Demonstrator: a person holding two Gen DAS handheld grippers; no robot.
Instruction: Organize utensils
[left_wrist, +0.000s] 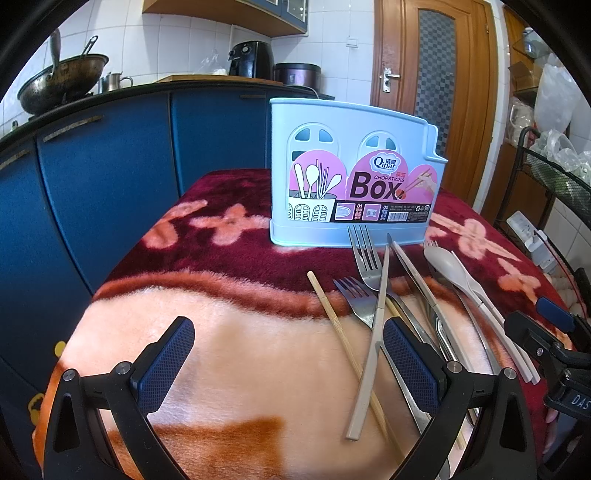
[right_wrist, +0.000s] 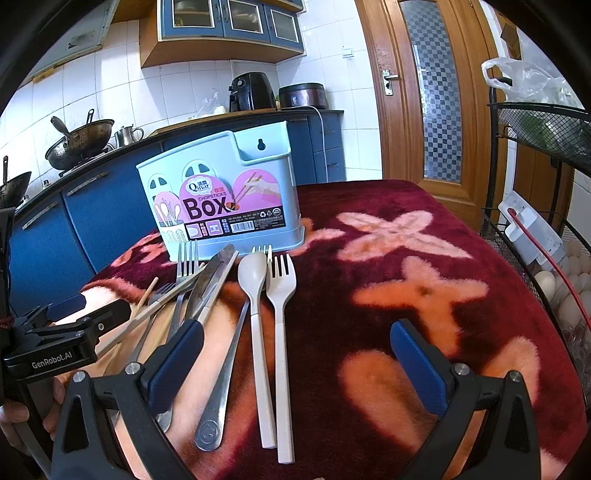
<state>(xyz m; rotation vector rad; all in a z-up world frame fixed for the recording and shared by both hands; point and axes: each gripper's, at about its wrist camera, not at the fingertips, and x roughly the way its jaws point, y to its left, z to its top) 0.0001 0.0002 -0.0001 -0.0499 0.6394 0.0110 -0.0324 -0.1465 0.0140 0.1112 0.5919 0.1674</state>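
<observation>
Behind the left claw (left_wrist: 288, 354) finger, overlapping cutlery pile (left_wrist: 406, 295) partly hidden; both claws, right claw (right_wrist: 297, 358) included, apart, empty.

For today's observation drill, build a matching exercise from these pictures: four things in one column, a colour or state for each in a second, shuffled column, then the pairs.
Column 1
1. chopsticks box
2. cream fork
3. wooden chopstick
4. left tool

Column 2
A. open, holding nothing
B. standing upright, pale blue
C. lying beside the cream spoon
D. lying crossed under a beige-handled knife

Pairs: 1-B, 2-C, 3-D, 4-A
</observation>
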